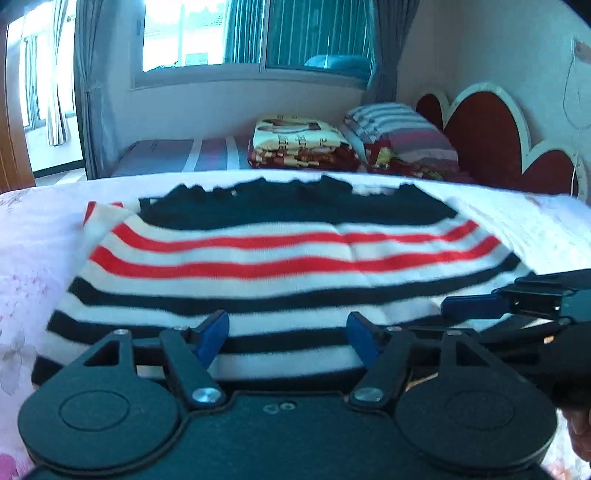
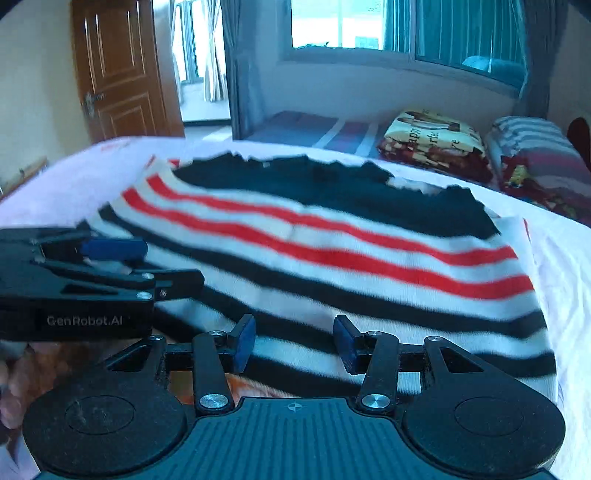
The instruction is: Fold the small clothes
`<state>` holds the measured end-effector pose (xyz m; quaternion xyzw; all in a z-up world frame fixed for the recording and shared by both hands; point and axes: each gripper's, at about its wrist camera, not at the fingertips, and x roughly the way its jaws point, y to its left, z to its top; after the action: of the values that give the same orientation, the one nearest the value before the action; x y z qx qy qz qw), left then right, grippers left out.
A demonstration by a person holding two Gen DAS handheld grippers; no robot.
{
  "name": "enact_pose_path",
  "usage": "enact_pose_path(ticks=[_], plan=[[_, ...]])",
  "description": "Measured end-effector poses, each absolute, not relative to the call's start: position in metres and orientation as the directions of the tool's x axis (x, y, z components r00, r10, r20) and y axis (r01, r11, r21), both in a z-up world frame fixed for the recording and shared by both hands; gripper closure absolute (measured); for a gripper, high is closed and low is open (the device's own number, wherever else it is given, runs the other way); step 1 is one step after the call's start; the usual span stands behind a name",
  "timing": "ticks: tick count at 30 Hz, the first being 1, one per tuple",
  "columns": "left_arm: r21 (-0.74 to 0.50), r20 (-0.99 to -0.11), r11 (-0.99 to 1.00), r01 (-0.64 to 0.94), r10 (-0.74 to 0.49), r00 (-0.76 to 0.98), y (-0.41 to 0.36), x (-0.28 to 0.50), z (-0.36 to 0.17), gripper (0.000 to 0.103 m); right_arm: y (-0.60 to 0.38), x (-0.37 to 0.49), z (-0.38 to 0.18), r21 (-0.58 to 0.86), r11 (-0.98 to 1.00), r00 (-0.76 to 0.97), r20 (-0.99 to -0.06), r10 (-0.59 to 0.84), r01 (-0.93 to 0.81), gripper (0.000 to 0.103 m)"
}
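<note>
A knitted sweater (image 1: 280,258) with white, black and red stripes and a dark top band lies spread flat on the bed; the right wrist view shows the sweater (image 2: 332,251) at a slant. My left gripper (image 1: 287,334) is open just above the near hem, with only cloth behind the gap between its blue pads (image 1: 214,332). My right gripper (image 2: 294,345) is also open over the near hem, its pads not pressing on anything. Each gripper appears in the other's view: the right gripper (image 1: 458,312) at the sweater's right edge, the left gripper (image 2: 140,262) at its left edge.
The sweater rests on a pale floral bed cover (image 1: 33,236). Behind it lie a folded patterned blanket (image 1: 299,144) and a striped pillow (image 1: 399,133) against a red heart-shaped headboard (image 1: 484,136). A window (image 1: 236,33) is beyond, and a wooden door (image 2: 118,70) stands at the left.
</note>
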<state>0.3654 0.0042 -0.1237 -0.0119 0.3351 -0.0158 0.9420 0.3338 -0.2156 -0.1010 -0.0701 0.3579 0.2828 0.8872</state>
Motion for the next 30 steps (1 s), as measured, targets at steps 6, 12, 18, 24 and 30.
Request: enact_pose_path(ticks=[6,12,18,24,30], plan=[[-0.037,-0.649,0.994,-0.107,0.058,0.758,0.067,0.333,-0.135,0.032,-0.292,0.325,-0.111,0.064,0.913,0.645,-0.688,0.333,-0.403,0.057],[-0.020,-0.647,0.991,-0.130,0.087,0.758,0.081,0.320,-0.124,0.039,-0.317,0.321,-0.099,0.105,0.928,0.654,-0.681,0.329,-0.358,0.061],[0.009,-0.673,0.989,-0.146,0.114,0.731,0.086,0.320,-0.125,0.039,-0.327,0.334,-0.104,0.109,0.955,0.654,-0.707,0.269,-0.275,0.062],[-0.013,-0.680,0.988,-0.154,0.104,0.726,0.090,0.321,-0.125,0.039,-0.330,0.330,-0.104,0.124,0.956,0.650,-0.709,0.273,-0.267,0.062],[0.022,-0.677,0.985,-0.169,0.140,0.723,0.085,0.321,-0.126,0.041,-0.327,0.329,-0.106,0.113,0.958,0.651,-0.712,0.264,-0.264,0.062]])
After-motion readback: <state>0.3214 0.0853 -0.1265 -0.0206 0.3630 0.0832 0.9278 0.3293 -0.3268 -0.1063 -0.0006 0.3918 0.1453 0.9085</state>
